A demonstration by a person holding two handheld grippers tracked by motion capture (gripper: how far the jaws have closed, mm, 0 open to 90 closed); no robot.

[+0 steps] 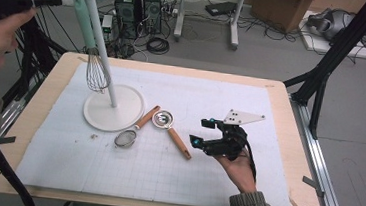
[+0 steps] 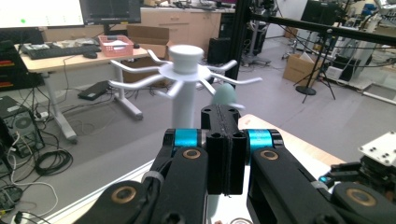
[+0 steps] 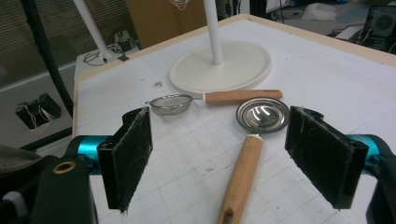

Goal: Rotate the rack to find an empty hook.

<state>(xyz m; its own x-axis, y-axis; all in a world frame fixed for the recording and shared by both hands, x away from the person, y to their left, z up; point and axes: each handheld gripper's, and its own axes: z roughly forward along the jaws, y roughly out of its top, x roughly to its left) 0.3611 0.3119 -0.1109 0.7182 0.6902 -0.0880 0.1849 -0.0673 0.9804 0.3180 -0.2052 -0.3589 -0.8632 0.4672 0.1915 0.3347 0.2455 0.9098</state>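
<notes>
Hanging whisk (image 1: 91, 50), handle up, wires down

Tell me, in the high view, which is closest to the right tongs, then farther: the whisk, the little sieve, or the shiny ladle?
From the right tongs:
1. Shiny ladle, just left of them.
2. Little sieve, farther left, by the stand's base.
3. Whisk, hanging on the stand, far left and back.

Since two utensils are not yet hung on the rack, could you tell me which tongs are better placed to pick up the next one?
The right tongs: open, straddling the wooden-handled ladle on the mat. The left tongs are shut, up by the rack.
</notes>
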